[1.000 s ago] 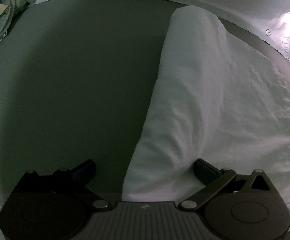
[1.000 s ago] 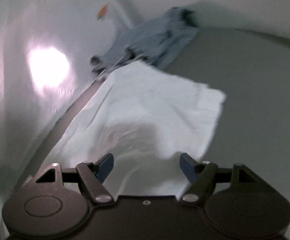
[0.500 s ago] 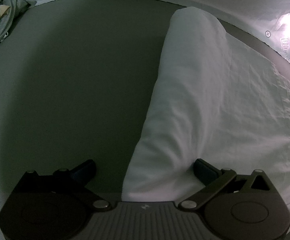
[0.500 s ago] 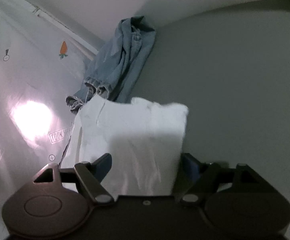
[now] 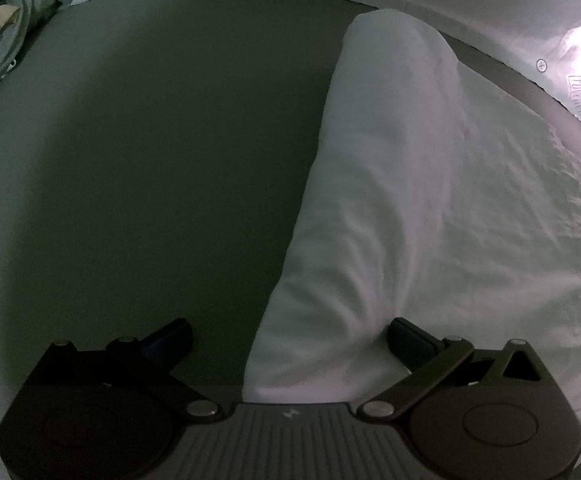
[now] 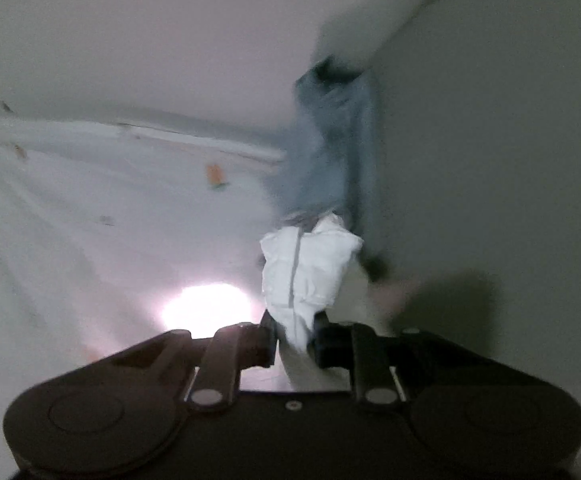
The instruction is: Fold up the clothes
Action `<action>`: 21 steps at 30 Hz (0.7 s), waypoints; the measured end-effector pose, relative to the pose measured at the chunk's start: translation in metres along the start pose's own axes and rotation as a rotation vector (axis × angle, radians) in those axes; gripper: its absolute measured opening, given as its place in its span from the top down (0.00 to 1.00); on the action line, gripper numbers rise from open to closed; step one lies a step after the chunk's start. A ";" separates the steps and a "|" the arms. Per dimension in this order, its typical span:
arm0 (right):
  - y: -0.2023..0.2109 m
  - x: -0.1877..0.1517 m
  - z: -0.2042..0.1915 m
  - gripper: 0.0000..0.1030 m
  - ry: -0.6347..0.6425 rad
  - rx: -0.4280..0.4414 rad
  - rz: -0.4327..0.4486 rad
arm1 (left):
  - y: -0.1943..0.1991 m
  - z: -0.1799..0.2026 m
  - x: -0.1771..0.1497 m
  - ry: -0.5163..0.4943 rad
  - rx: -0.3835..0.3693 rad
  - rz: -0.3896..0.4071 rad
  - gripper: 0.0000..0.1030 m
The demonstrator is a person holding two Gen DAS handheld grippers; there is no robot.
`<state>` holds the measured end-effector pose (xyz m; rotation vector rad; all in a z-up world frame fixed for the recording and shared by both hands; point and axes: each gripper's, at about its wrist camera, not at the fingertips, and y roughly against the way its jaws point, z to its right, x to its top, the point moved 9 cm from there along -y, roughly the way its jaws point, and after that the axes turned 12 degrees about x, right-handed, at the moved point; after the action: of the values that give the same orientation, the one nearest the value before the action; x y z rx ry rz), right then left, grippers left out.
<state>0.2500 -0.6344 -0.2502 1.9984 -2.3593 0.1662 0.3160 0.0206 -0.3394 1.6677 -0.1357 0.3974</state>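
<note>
While the right claw (image 6: 293,338) pinches the white cloth (image 6: 310,268) shut, the left claw (image 5: 288,334), spread open, should pin the fold near the mat's (image 5: 150,160) edge.

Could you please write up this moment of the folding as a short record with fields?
surface: grey tabletop
garment in work: white cloth, a rounded fold ridge running away from the camera
left gripper: open, fingers astride the near end of the ridge
right gripper: shut on a bunched part of the white cloth
other clothes: blue denim garment, blurred
backdrop: white sheet with carrot print
</note>
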 end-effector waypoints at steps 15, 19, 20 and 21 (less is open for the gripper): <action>-0.040 -0.223 -0.084 0.82 -0.604 0.460 -0.356 | 0.041 -0.019 0.025 -0.009 -0.087 0.106 0.00; -0.032 -0.309 -0.074 0.82 -0.660 0.390 -0.539 | 0.053 -0.047 0.036 -0.001 -0.095 0.138 0.00; -0.030 -0.331 -0.068 0.82 -0.679 0.357 -0.583 | 0.049 -0.051 0.048 -0.005 -0.085 0.141 0.00; -0.028 -0.354 -0.059 0.82 -0.677 0.314 -0.638 | 0.040 -0.046 0.065 -0.011 -0.074 0.144 0.00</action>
<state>0.3341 -0.2849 -0.2265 3.2614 -1.8765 -0.2170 0.3559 0.0689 -0.2757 1.5925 -0.2761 0.4862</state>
